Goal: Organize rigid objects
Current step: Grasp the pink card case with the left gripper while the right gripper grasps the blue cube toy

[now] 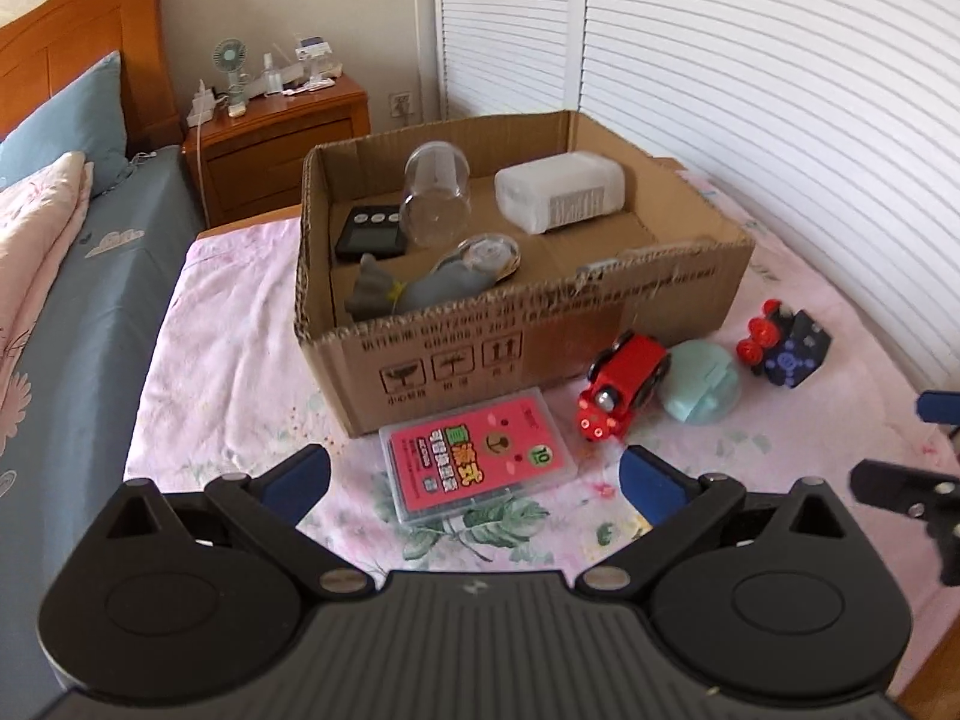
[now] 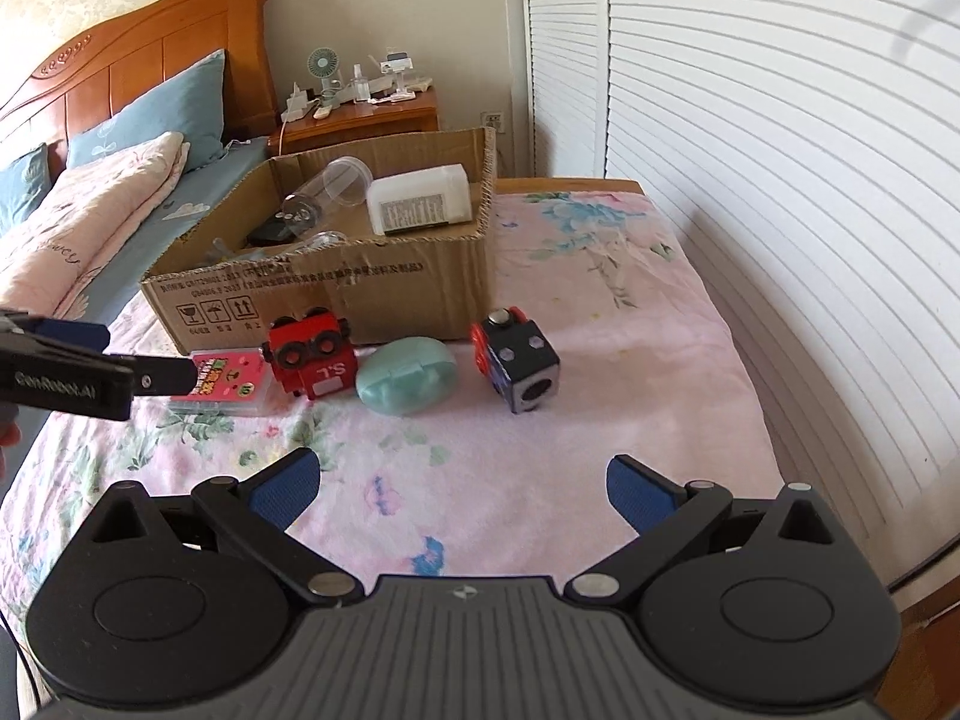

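Note:
An open cardboard box (image 1: 660,300) (image 2: 420,288) stands on a pink floral cloth and holds a clear jar, a white container (image 1: 558,192), a black timer and a grey toy. In front of it lie a pink card case (image 1: 477,465) (image 2: 225,381), a red toy train (image 1: 624,387) (image 2: 312,354), a mint oval case (image 1: 699,381) (image 2: 405,381) and a dark cube toy with red wheels (image 1: 786,348) (image 2: 519,357). My left gripper (image 1: 474,480) is open, its fingers on either side of the card case without touching it. My right gripper (image 2: 462,483) hangs open over bare cloth, short of the mint case.
A bed with blue and pink bedding (image 1: 54,276) lies to the left, and a wooden nightstand (image 1: 276,132) with a small fan and bottles stands behind the box. White louvred doors (image 2: 780,150) close off the right side. Bare cloth shows to the right of the cube toy.

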The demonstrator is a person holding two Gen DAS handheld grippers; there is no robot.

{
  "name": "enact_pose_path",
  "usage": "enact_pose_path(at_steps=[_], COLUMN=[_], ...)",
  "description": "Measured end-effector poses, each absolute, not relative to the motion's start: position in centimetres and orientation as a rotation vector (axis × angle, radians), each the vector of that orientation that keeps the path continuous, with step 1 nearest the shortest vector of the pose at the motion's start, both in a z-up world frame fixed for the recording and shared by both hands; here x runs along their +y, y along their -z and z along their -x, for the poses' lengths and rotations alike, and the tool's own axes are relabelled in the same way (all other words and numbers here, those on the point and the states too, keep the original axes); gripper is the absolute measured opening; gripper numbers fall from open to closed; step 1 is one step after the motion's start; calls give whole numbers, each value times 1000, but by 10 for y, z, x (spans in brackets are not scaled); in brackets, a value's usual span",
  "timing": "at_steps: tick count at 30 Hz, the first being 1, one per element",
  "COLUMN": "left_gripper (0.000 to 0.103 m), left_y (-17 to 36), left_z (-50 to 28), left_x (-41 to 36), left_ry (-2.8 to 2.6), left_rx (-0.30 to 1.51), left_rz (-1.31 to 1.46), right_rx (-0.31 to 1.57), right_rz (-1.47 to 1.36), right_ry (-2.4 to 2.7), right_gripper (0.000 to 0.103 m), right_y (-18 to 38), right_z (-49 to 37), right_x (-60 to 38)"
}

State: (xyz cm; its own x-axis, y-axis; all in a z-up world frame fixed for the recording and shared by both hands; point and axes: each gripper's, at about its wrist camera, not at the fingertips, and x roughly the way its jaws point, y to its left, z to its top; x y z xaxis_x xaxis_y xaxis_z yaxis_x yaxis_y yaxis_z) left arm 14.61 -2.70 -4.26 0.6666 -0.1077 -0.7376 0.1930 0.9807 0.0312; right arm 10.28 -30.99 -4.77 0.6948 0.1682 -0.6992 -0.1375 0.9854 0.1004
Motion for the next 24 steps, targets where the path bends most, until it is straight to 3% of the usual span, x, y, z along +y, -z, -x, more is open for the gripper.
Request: enact_pose_path(at_steps=[13,24], left_gripper=[102,102], left_y=[91,98], left_z=[-159,-170], left_x=[-40,-37], left_ry=[81,10], left_rx=[883,854], left_rz=[-55,12], right_rx=[855,897], right_rz=[-57,4], right_ry=[-153,-144], right_gripper=[103,103], right_y=[76,91], right_z=[-123,-139], right_x=[-331,-330])
